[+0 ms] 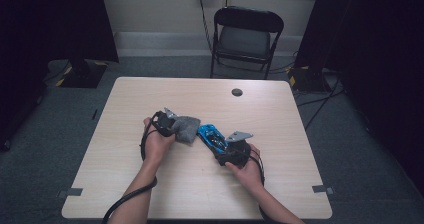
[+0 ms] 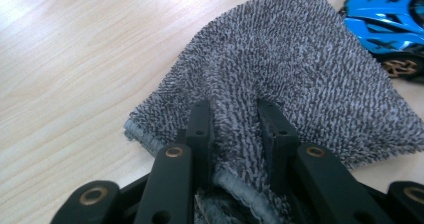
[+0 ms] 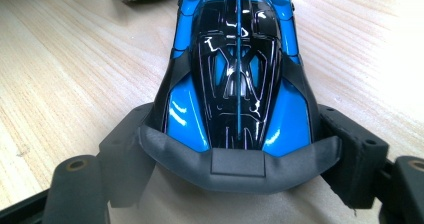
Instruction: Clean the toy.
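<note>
Lengthwise, toy car (image 3: 237, 79) nose points toward cloth (image 2: 295, 79).

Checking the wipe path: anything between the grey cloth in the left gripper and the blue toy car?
Nothing visible. The left gripper is shut on the grey cloth, whose far edge lies right beside the blue toy car, with bare table around them. The right gripper clamps the car's rear end.

Cloth left, car right, mid-table.
Your left gripper (image 1: 167, 124) pinches the grey terry cloth (image 1: 186, 128); just right of it, touching, the blue-and-black toy race car (image 1: 212, 137) sits between your right gripper (image 1: 231, 151) jaws on the pale wooden table (image 1: 200, 184).
</note>
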The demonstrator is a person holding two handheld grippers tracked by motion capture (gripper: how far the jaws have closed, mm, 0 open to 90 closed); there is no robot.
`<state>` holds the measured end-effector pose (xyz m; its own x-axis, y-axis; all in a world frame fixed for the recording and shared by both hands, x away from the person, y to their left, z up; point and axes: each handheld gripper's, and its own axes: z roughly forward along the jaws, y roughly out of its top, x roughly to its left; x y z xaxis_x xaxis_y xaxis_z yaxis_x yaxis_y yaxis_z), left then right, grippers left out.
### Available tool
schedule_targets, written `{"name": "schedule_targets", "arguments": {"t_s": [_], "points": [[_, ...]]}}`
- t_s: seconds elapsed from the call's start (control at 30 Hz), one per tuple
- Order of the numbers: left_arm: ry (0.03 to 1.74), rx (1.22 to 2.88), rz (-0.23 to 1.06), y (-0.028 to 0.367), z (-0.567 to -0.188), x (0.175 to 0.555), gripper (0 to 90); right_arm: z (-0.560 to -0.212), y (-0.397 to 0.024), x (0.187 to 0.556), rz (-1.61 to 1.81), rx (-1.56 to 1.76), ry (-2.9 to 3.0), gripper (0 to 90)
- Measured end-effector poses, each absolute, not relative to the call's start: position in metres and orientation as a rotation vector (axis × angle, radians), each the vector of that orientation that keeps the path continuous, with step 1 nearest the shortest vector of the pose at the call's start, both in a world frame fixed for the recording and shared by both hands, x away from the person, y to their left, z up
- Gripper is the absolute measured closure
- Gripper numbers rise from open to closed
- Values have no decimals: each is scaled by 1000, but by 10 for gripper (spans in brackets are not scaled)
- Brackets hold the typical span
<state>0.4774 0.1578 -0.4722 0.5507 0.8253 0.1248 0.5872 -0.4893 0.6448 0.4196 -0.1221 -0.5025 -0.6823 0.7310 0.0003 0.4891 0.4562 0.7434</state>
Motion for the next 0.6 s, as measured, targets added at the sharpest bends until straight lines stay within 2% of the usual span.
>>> {"name": "schedule_targets", "arguments": {"t_s": [0.6], "points": [[1126,2236,583,172,-469,462,710,-500,-129,420,1099,1021,2427,224]]}}
